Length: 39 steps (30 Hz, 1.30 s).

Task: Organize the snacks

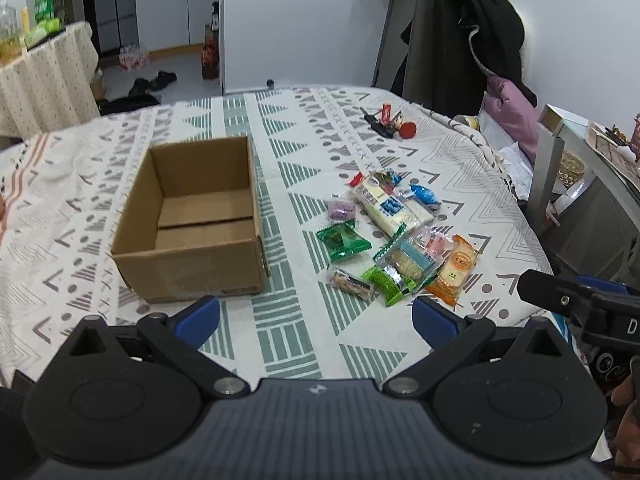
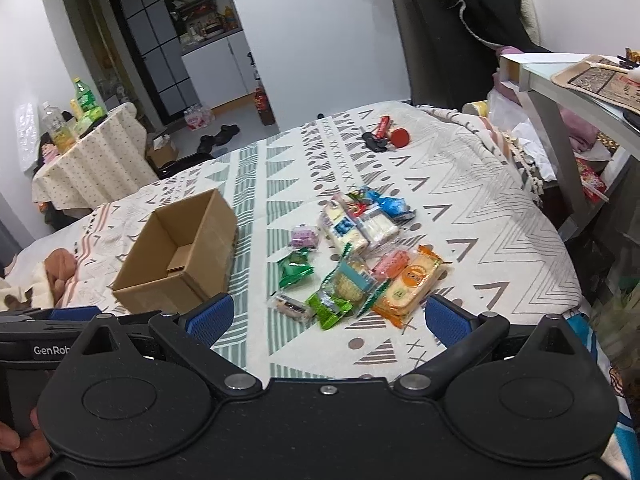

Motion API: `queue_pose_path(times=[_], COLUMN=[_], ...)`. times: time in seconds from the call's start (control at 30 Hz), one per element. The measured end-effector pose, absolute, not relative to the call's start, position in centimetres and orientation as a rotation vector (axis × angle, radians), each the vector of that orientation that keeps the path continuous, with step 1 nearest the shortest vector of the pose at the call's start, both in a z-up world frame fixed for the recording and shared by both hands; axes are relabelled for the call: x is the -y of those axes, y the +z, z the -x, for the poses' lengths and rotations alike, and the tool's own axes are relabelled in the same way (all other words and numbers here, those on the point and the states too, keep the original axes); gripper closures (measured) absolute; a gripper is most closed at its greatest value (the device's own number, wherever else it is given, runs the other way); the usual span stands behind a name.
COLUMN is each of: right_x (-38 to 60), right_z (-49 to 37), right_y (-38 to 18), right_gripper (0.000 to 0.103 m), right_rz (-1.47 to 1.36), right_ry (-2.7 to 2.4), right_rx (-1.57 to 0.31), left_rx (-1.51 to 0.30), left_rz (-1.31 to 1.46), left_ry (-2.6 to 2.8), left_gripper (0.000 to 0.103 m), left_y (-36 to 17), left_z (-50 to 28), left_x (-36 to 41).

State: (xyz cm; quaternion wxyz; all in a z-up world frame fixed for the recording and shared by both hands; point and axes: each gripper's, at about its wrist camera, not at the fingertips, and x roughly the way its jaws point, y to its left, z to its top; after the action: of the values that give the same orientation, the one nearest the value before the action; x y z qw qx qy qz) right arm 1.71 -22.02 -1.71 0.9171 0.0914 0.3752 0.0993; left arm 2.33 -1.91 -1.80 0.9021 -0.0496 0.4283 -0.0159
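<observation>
Across the bottom of the left wrist view sits the left gripper [image 1: 316, 318], its two blue-padded fingers spread wide with nothing between them. The right wrist view shows the right gripper [image 2: 330, 318] the same way at the bottom of its frame: released, holding nothing. Both hover above the near edge of a table covered with a patterned cloth [image 1: 288, 332] in white, green and grey.

Just beyond the fingers, lower right of centre in the left view, lies a loose heap of wrapped snacks. Nearest are a small clear-wrapped bar [image 1: 351, 283], a bright green packet [image 1: 385, 285] and an orange packet [image 1: 456, 269] at the right edge of the heap. Above these are a clear pack of crackers [image 1: 408, 259], a dark green packet [image 1: 342, 242], a small purple one [image 1: 341, 210], a long white pack [image 1: 390, 208] and a blue sweet [image 1: 425, 195]. Several overlap or touch.

Left of the heap, at centre left of the frame, stands an open cardboard box [image 1: 192, 268], empty, flaps cut away, well apart from the snacks.

Farther back, upper right of centre, keys with a red tag [image 1: 390, 122] lie on the cloth. Behind the table hangs a dark coat [image 1: 476, 28] on a chair.

Judging from this, sorting has not begun: nothing is in the box. The next move likely calls for lowering one gripper onto a near, free-lying packet, such as the clear-wrapped bar, closing gently on its crinkly wrapper, and carrying it left into the box.
</observation>
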Motion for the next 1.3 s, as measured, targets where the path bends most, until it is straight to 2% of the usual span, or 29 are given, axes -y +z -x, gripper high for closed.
queue_pose_path(times=[0.7,0.93,1.1,1.23,1.3], right_x=[24.3,26.2,27.5,27.8,27.6], right_z=[-6.1,-8.0,-9.5,-10.7,-11.3], right_y=[-5.5,-7.8,-9.9,-11.3,-12.0], right_gripper=[0.0,0.001,0.019,0.027,0.036], right_rz=[-0.216,-0.313,-0.39,-0.439,-0.454], right_ry=[0.063,0.034,-0.008,-0.002,0.005], right_rx=[-0.782,-0.832,-0.875,-0.902,-0.924], left_rx=[-0.953,-0.972,-1.007,-1.034,-1.049], left_rz=[0.242,0.266,0.298,0.324,0.338], left_ry=[-0.053,-0.055,-0.053,-0.051,-0.046], left_gripper=[0.001,0.006,0.016,0.028,0.034], left_y=[-6.6,-8.4,-10.3,-11.7,-12.4], left_z=[-7.7,-9.3,-11.1,-12.2,-12.8], left_x=[3.9,5.2,5.8,5.9,6.0])
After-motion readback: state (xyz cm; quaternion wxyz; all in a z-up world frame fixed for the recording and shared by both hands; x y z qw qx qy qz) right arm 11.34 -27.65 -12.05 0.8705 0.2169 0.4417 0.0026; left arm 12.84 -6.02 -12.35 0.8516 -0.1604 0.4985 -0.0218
